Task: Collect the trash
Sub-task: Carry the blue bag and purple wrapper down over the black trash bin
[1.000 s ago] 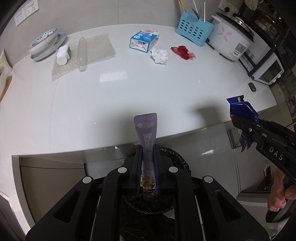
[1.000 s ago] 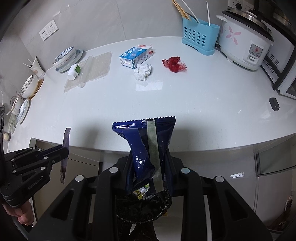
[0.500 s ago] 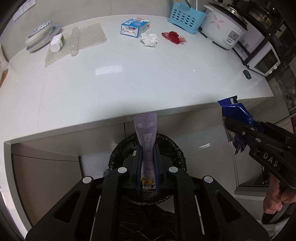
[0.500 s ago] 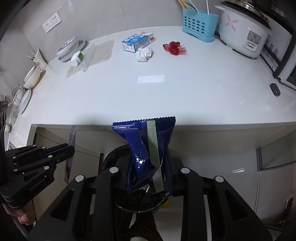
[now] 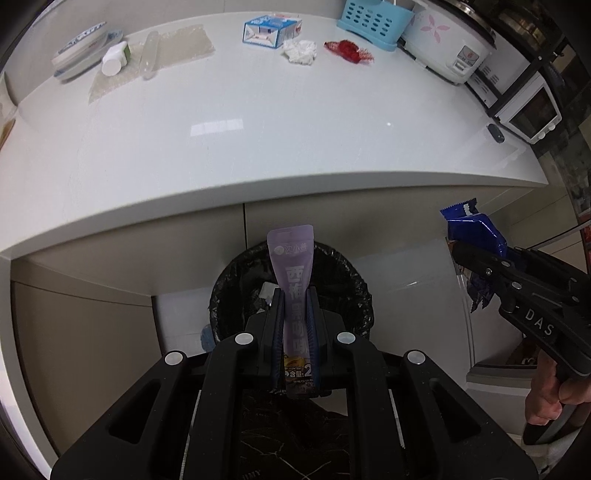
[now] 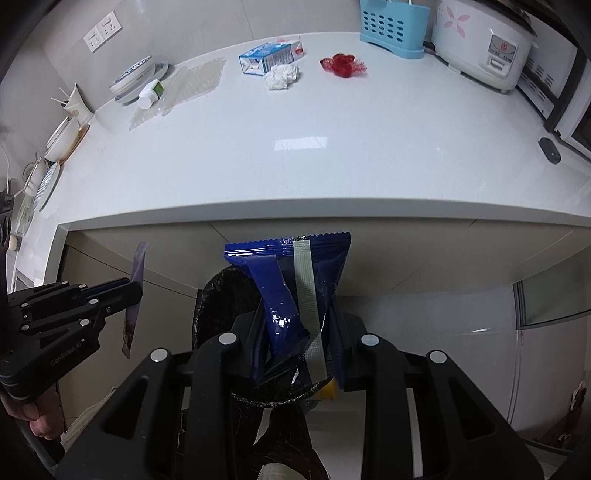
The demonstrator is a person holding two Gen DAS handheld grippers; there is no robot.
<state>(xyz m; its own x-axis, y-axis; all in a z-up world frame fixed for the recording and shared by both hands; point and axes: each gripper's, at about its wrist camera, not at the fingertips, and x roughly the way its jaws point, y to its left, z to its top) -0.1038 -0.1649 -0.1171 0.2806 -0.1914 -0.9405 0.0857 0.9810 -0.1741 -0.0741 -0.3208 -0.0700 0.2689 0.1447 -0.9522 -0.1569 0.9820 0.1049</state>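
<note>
Two wrappers: both in hand, both over the bin (image 5: 291, 295), below the counter (image 5: 258, 122) edge.
L gripper (image 5: 295, 314): clamped flat on purple sachet (image 5: 291, 266), mid-body, top sticking up.
R gripper (image 6: 299, 332): pinching blue bag (image 6: 295, 280) at its crumpled lower half.
Handling: both look light, thin film, floppy, prob. slick; grip low on a fold, not a loose edge.
Left on counter, far from bin: carton (image 5: 271, 31), tissue wad (image 5: 300, 51), red net (image 5: 349, 51), all soft or light by the look.
</note>
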